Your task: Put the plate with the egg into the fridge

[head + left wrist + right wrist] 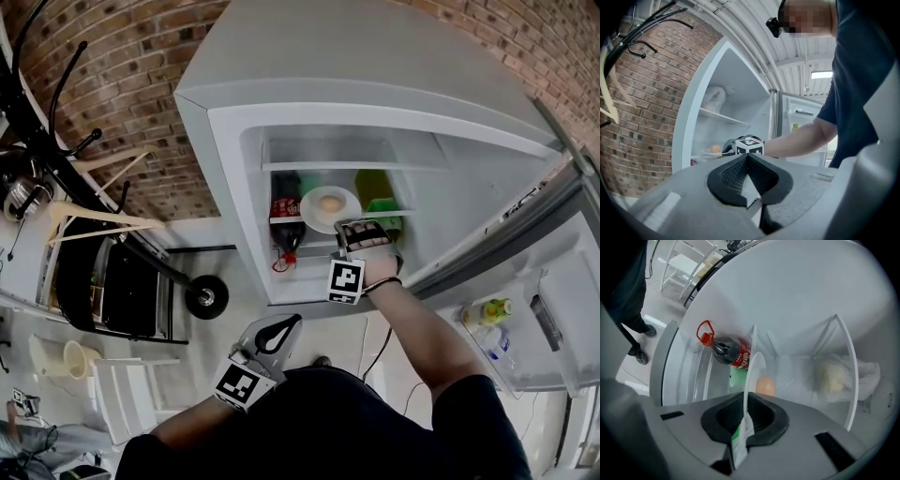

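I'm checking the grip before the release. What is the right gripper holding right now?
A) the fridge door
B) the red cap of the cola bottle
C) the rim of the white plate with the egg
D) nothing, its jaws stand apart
C: in the right gripper view, the right gripper is shut on the rim of the plate, which carries the egg; the cola bottle lies apart, untouched.

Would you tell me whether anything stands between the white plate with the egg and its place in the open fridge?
Nothing visible does: the round white plate, clamped in the right gripper, is already inside the grey fridge. A dark cola bottle lies close beside it, green items behind.
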### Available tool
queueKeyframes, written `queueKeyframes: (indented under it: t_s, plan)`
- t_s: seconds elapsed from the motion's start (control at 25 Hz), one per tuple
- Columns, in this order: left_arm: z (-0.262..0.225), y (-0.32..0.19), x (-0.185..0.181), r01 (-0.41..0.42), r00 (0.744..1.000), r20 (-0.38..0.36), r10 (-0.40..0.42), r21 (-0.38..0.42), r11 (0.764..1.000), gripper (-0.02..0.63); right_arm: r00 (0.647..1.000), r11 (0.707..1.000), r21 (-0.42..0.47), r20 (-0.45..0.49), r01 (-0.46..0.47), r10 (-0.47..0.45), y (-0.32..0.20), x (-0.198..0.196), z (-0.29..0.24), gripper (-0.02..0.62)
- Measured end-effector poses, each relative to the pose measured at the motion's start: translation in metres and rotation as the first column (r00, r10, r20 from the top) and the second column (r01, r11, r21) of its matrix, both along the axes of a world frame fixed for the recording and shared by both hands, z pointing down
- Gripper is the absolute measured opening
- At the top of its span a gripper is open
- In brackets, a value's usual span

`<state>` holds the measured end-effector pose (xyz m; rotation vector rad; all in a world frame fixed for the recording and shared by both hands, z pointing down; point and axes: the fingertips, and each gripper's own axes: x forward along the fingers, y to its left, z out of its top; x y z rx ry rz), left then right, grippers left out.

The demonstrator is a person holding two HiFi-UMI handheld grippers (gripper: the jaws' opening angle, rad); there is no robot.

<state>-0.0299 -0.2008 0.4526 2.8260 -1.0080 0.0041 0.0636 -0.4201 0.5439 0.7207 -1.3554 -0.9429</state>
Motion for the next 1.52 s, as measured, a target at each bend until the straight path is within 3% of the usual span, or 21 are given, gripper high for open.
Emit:
queueKeyframes:
  t_s: [0.36,0.76,0.92,1.52]
  plan:
    - [0.002,0.004,-0.003,0.01,1.0,0.003,-0.01,0.0,1.0,0.005,1.0,0.991,-0.132,-0.008,-0.008,0.007,-0.006,-0.002,0.009,0.048]
    - [0.003,0.008,-0.007,0.025,1.0,0.01,-0.025,0.004,1.0,0.005,1.0,0.985,-0.172,-0.013,-0.013,0.011,-0.012,-0.006,0.017,0.068]
    - [0.003,0.01,-0.007,0.026,1.0,0.007,-0.026,0.008,1.0,0.005,1.0,0.978,-0.207,-0.016,-0.023,0.02,-0.014,-0.005,0.02,0.105]
    - [0.001,0.01,-0.013,0.034,0.999,0.019,-0.034,-0.001,0.999,0.005,0.999,0.979,-0.202,-0.027,-0.03,0.025,-0.028,-0.006,0.028,0.152]
